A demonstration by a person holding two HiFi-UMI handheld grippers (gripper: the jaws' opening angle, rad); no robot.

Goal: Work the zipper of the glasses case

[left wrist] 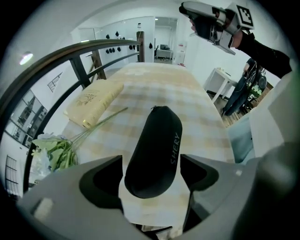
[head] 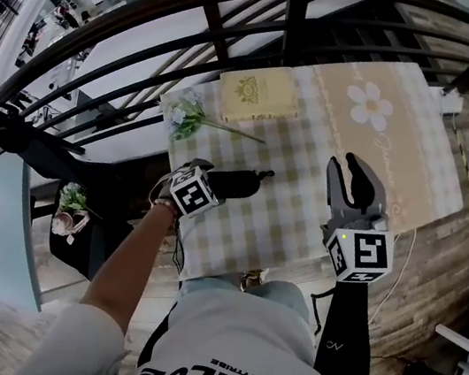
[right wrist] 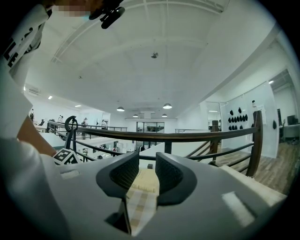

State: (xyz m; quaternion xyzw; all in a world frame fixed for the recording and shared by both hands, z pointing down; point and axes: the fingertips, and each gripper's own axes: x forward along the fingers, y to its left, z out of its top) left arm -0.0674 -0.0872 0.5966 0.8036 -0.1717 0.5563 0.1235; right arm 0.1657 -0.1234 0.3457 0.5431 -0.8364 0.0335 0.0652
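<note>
Glasses case point(left wrist: 157, 140): black, closed, lying flat on the checked tablecloth point(head: 299, 229). Its near end is close to the table edge on the person's side. A small tab point(left wrist: 152, 108) sticks out at the far end; probably the zipper pull, too small to confirm.

Left gripper point(left wrist: 151, 158): pointing steeply down over the case's near end. The 2 jaws are spread, 1 on each side of the case, with cloth showing beside the case lower down. No squeeze visible, so read as released, not yet grasping.

Right gripper point(right wrist: 147, 164): held roughly level in the air, well apart from the case and facing the railing point(head: 249, 1). The jaws are parted with only cloth and a book point(head: 257, 95) seen beyond them. Nothing is held.

Also on the table: flowers point(head: 186, 115), near the case's left side.

Step judged: bracing the case before the zipper is worked.

Risks:
1. The case is smooth and rounded. A grip this close to its end could squirt it forward or off the near edge.
2. Jaws set low could pinch the cloth along with the case and drag the flowers and book.
3. The tab is small and lies flat, so the right gripper may slip off or miss it.
4. A weak left hold would let the case slide instead of the zipper running.
</note>
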